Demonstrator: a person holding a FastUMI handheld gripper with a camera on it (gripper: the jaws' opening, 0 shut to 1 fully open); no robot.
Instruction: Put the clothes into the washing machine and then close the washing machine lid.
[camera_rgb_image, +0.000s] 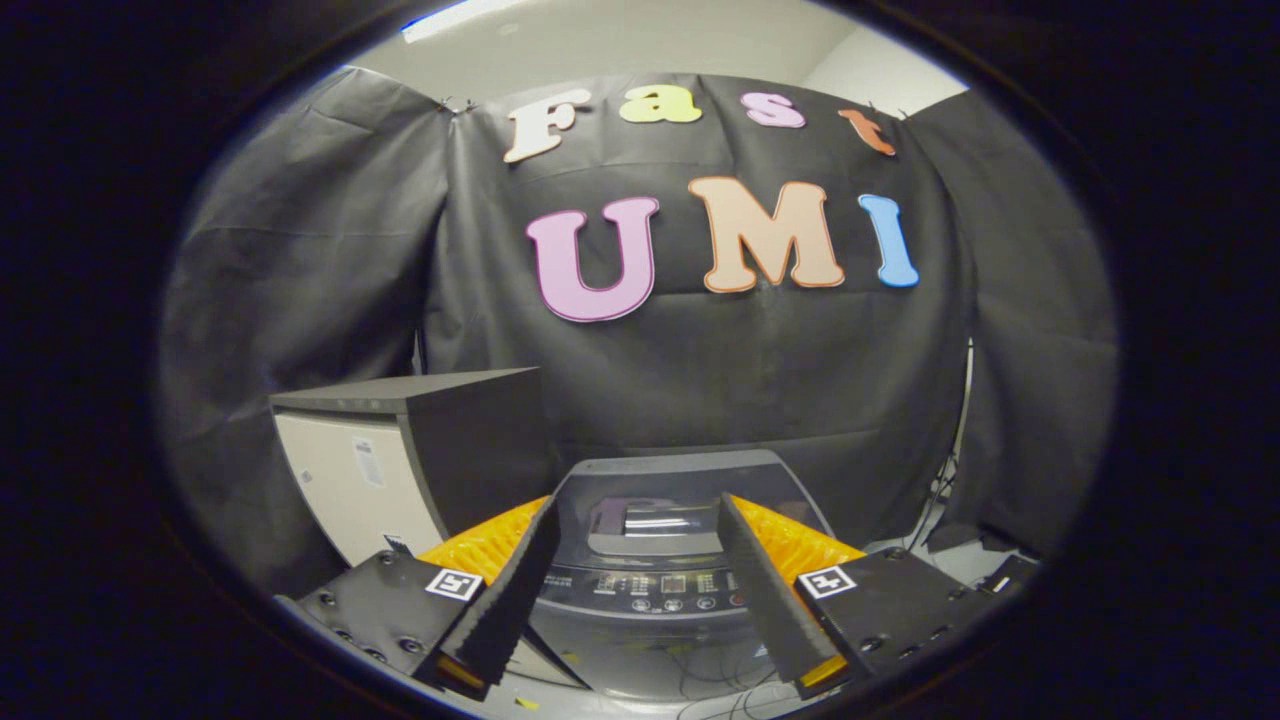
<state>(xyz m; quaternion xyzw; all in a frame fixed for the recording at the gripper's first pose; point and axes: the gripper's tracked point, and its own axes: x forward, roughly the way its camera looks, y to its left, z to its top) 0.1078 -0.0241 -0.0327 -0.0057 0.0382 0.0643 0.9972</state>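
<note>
A grey top-loading washing machine (664, 468) stands below and ahead of me, framed between my two fingers. Its control panel (650, 592) with buttons faces me. The lid (655, 528) appears to lie flat on the top, and its glossy window reflects light. My gripper (638, 502) hovers above the machine, open, with a wide gap and nothing between the fingers. The left finger (510, 590) and the right finger (765, 580) reach forward over either side of the panel.
A box-shaped appliance (400, 450) with a dark top and a white front stands to the left of the machine, close beside it. Cables (705, 682) lie on the floor in front of the machine, and more hang at the right by the black cloth wall.
</note>
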